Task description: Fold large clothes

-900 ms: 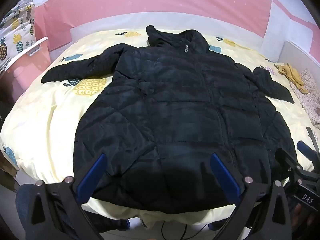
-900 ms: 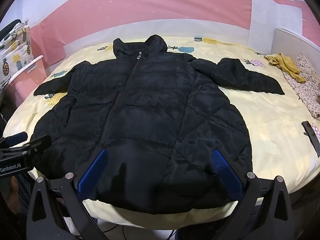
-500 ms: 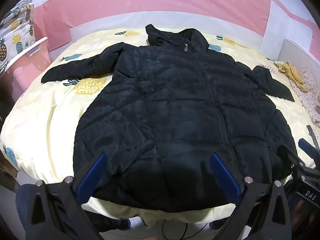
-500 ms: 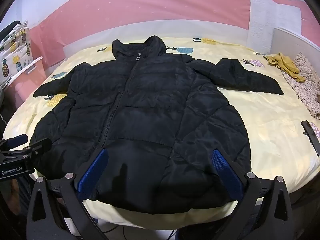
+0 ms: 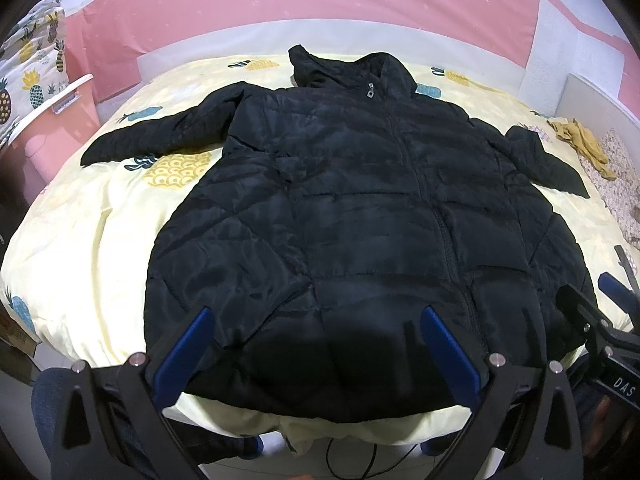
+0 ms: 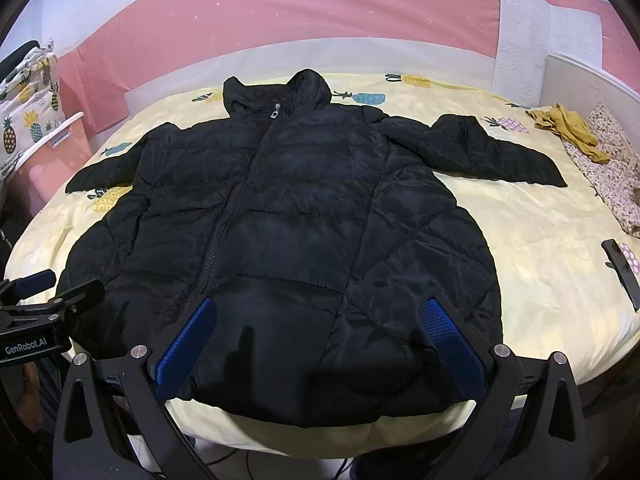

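A black quilted hooded jacket point(image 5: 360, 216) point(image 6: 288, 232) lies flat, zipped, front up on the bed, sleeves spread to both sides, hem toward me. My left gripper point(image 5: 316, 320) hovers above the hem's left half, jaws wide open with nothing between them. My right gripper point(image 6: 320, 312) hovers above the hem's right half, also wide open and holding nothing. Each gripper shows at the edge of the other's view: the right one point(image 5: 600, 320) and the left one point(image 6: 48, 296).
The bed has a pale yellow pineapple-print cover point(image 5: 80, 216) point(image 6: 540, 240). A mustard garment point(image 6: 568, 128) and a floral cloth point(image 6: 612, 176) lie at the right edge, with a dark flat remote point(image 6: 620, 272) nearer. A pink bin point(image 5: 52, 120) stands left; a pink wall behind.
Both views have crept slightly forward over the jacket's hem. The jacket has not moved and both grippers stay wide open.
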